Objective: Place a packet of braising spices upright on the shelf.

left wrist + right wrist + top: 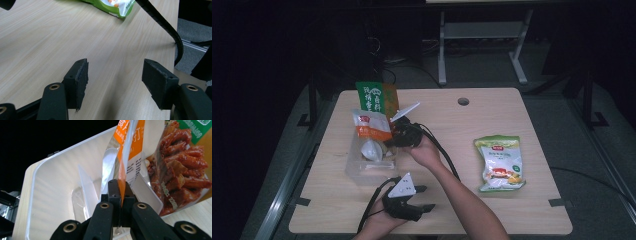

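Observation:
My right gripper [391, 140] is shut on the edge of an orange and white packet [372, 125], holding it upright over a clear plastic bin [357, 172]. In the right gripper view the jaws [119, 187] pinch the thin seam of the orange packet [130, 147] above the bin [47, 182]. A green packet [371, 97] with a picture of braised meat [180, 167] stands in the bin's far end. My left gripper [428, 198] rests near the table's front edge, open, with bare wood between its pads [115, 75].
A green and yellow snack bag [500, 162] lies flat on the table's right side; its corner [113, 5] appears in the left gripper view. The right gripper's black cable [165, 22] trails across the table [512, 115]. A round hole [463, 101] sits near the far edge.

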`<state>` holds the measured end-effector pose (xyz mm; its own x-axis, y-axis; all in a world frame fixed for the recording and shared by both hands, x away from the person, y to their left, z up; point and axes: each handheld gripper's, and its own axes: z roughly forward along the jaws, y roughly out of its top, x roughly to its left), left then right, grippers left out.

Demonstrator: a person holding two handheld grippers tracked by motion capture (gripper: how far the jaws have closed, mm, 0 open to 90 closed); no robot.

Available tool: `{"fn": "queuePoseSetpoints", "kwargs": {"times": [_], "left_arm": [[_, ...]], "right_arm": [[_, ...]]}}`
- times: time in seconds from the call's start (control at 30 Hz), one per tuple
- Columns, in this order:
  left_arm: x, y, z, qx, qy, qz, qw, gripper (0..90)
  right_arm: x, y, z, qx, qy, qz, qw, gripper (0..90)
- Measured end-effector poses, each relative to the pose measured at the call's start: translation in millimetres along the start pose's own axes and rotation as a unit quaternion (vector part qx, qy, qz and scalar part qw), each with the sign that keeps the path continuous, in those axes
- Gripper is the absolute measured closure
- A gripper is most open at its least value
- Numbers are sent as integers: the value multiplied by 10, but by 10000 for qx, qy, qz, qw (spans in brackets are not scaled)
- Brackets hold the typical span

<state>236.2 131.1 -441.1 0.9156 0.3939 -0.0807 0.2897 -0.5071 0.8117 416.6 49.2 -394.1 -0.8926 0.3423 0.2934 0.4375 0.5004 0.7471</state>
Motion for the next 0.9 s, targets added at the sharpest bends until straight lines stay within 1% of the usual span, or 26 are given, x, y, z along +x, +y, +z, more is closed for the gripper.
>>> {"fn": "queuePoseSetpoints", "kwargs": {"times": [0.07, 0.1, 0.13, 0.17, 0.2, 0.23, 0.27, 0.3, 0.33, 0.37, 0.43, 0.5, 0.53, 0.63, 0.7, 0.77, 0.8, 0.83, 0.87, 0.9], "left_arm": [[6, -1, -6, -15, 1, -4, 10000, 375], [8, -1, -5, -28, 1, -19, 10000, 375], [10, -2, -4, -35, 2, -18, 10000, 375], [10, -2, -4, -35, -1, -18, 10000, 375], [8, 0, -5, -23, -4, -12, 10000, 375], [6, 2, -5, -11, -4, -2, 10000, 375], [3, 3, -3, -6, -3, 1, 10000, 375], [3, 5, 0, -8, -7, 5, 10000, 375], [2, 6, 2, -15, -8, -2, 10000, 375], [1, 6, 2, -13, -6, -4, 10000, 375], [-1, 5, 2, -10, -5, -4, 10000, 375], [-3, 4, 5, -12, -4, -2, 10000, 375], [-2, 4, 8, -11, -5, 5, 10000, 375], [-1, 5, 11, 1, -9, 27, 10000, 375], [-1, 6, 6, -6, -2, 31, 10000, 375], [1, 7, -2, -3, 19, 25, 10000, 375], [7, 7, -5, 5, 21, 24, 10000, 374], [12, 7, -5, -7, 21, 15, 10000, 374], [17, 8, -4, -10, 26, 10, 10000, 373], [19, 9, -4, -7, 30, 8, 10000, 372]], "right_arm": [[4, 9, -6, 6, 10, 6, 10000, 877], [5, 10, -9, 10, -4, 6, 10000, 852], [-5, 8, -13, -14, -5, 24, 10000, 805], [-11, 5, -16, -12, 100, 114, 9999, 781], [-16, 3, -14, 74, 82, 107, 9999, 764], [-14, -1, 0, 203, 56, 67, 9998, 783], [-13, -10, 11, 323, -26, -62, 9995, 819], [3, -15, 19, 431, -49, -76, 9990, 855], [9, -22, 30, 474, -56, -126, 9988, 880], [8, -24, 44, 478, -74, -233, 9986, 893], [21, -26, 55, 516, -78, -218, 9984, 898], [-4, -46, 66, 531, -51, -223, 9983, 898], [-8, -62, 73, 549, -35, -157, 9984, 898], [-14, -80, 67, 569, -58, -128, 9983, 890], [-9, -75, 50, 550, -51, -111, 9984, 857], [-10, -71, 13, 486, -24, -137, 9987, 789], [-7, -65, -20, 405, -49, -100, 9991, 769], [-17, -65, -55, 336, 7, -92, 9994, 759], [-14, -60, -98, 294, 25, -55, 9996, 730], [-20, -57, -146, 303, -28, -68, 9995, 701]]}}
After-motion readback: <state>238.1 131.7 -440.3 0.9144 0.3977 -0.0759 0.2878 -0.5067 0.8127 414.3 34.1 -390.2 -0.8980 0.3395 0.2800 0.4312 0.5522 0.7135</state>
